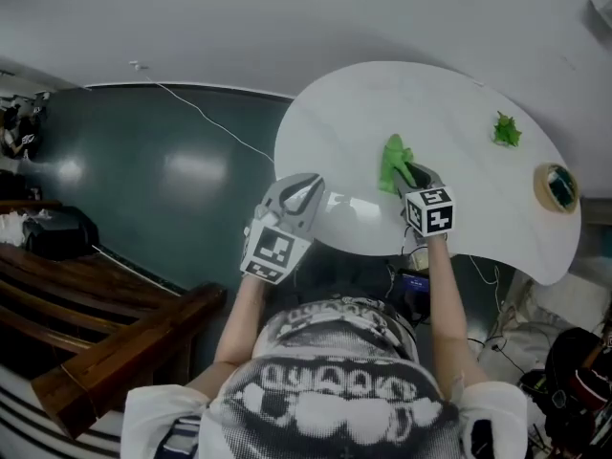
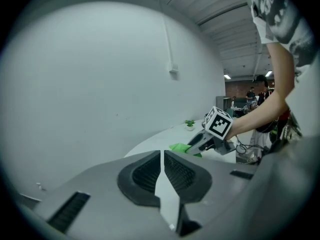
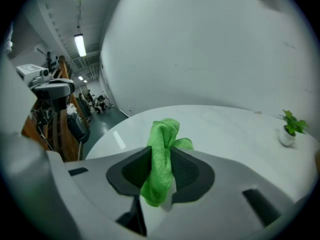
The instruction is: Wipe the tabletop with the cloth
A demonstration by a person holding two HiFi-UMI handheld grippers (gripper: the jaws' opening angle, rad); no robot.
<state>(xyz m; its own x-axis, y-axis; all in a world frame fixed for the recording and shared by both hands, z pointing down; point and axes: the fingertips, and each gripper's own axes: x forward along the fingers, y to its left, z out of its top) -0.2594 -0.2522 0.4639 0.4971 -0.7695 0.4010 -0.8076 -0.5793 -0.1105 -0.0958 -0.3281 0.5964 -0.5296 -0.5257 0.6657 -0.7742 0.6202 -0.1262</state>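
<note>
**Green cloth clamped over the bench, ready for wiping**

Head view: a crumpled bright green cloth (image 1: 392,159) is seen pinched in the right gripper (image 1: 407,173) over the near part of the white, rounded bench (image 1: 459,103). Whether the cloth touches the surface cannot be told. The left gripper (image 1: 302,189) is held at the bench's near edge, apart from the cloth, probably to be kept out of the wiping path. A small green potted plant (image 1: 506,130) is seen toward the far right, well apart.

Left gripper view: the jaws are shown drawn together to a thin slit, with nothing between them. The right gripper and cloth are seen beyond, over the bench.

Right gripper view: the jaws are closed on the middle of the bunched cloth. A tuft is left above and a tail hanging below, a hold judged to leave fabric free for pressing onto the surface.
</note>
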